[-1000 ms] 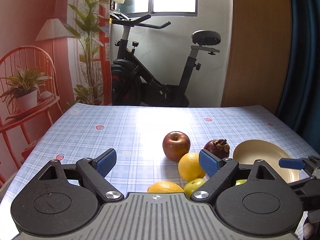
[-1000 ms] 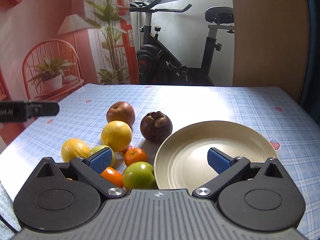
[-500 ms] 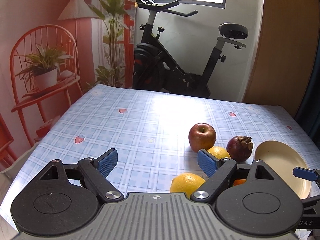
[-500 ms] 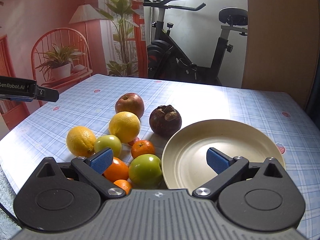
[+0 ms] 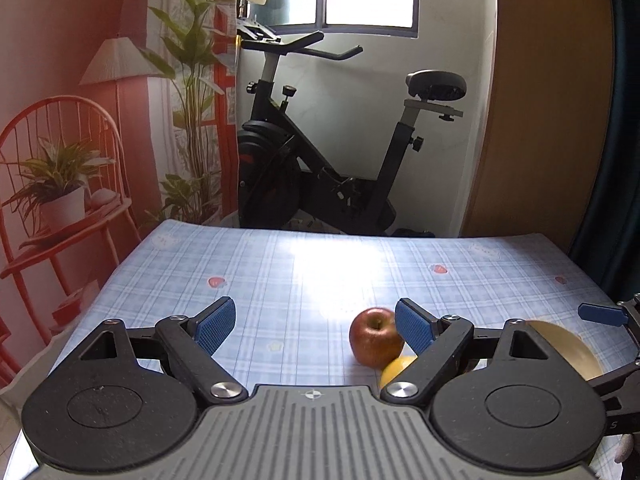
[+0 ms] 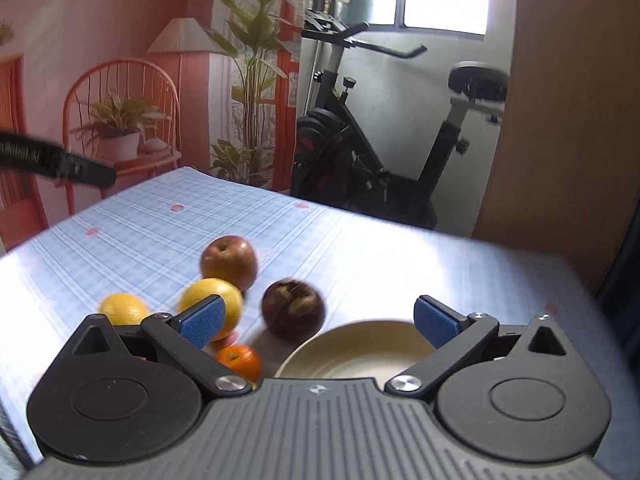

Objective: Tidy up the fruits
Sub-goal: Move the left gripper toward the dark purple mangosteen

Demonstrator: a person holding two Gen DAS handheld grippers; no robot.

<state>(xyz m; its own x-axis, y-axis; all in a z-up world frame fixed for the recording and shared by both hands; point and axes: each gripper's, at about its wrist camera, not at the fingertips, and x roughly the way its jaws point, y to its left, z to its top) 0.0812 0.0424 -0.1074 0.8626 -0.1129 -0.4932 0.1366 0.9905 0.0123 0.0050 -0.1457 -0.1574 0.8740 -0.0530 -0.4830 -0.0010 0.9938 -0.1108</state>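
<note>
Plate (image 6: 352, 344), lower centre, sat empty; apple (image 6: 229, 262), oranges and other fruit lay loose on surface (image 6: 160, 232); left claw (image 5: 308, 330) and right claw (image 6: 320, 322) gaped, holding nothing.

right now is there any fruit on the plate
No, the plate shows a bare inside, and the apple and the other fruit lie on the tablecloth.
</note>
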